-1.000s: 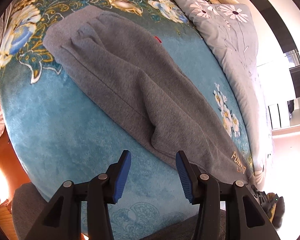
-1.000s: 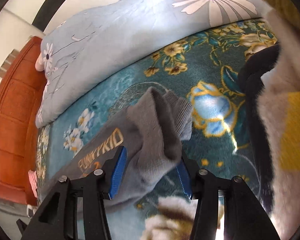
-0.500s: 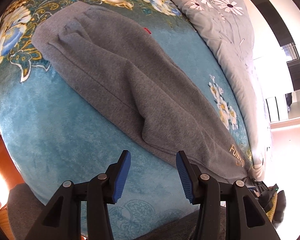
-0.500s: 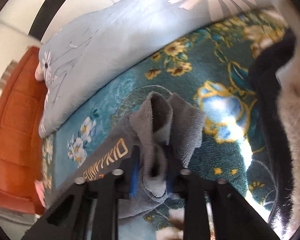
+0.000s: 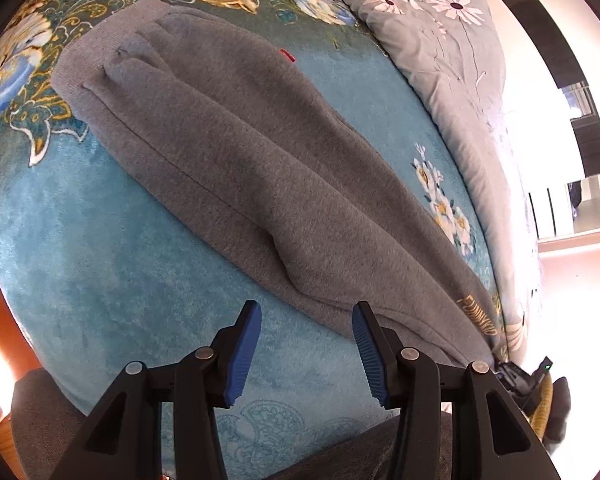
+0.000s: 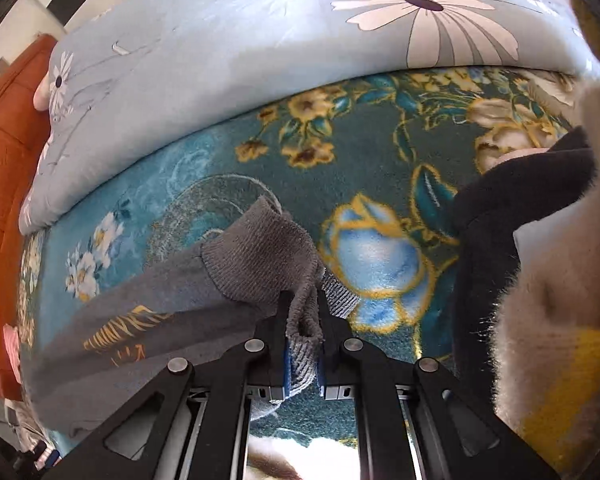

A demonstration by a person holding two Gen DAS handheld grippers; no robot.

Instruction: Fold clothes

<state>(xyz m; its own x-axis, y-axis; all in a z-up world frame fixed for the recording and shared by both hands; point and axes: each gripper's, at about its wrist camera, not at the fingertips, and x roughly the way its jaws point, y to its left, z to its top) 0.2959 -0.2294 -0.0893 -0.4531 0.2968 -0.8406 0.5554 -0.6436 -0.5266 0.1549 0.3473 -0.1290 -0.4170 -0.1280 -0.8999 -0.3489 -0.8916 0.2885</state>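
The grey sweatpants [image 5: 260,168] lie flat along the teal floral blanket [image 5: 100,280]. The left gripper [image 5: 306,344] hovers near their side edge, jaws wide open and empty. The right gripper [image 6: 303,316] has its jaws closed on the ribbed cuff [image 6: 260,264]. For a clean fold, I think the cuff should travel low and straight toward the waistband [image 5: 96,52], while the left one pins the middle.

The grey sweatpants [image 5: 260,168] are matt, fuzzy fleece with a ribbed knit cuff [image 6: 260,264]. Beneath them the teal floral blanket [image 5: 100,280] is plush with a soft sheen. Beside the blanket, the daisy-print quilt [image 6: 220,48] looks smooth cloth. Both grippers are matt black plastic with ridged blue pads [image 5: 244,354] and metal rivets.
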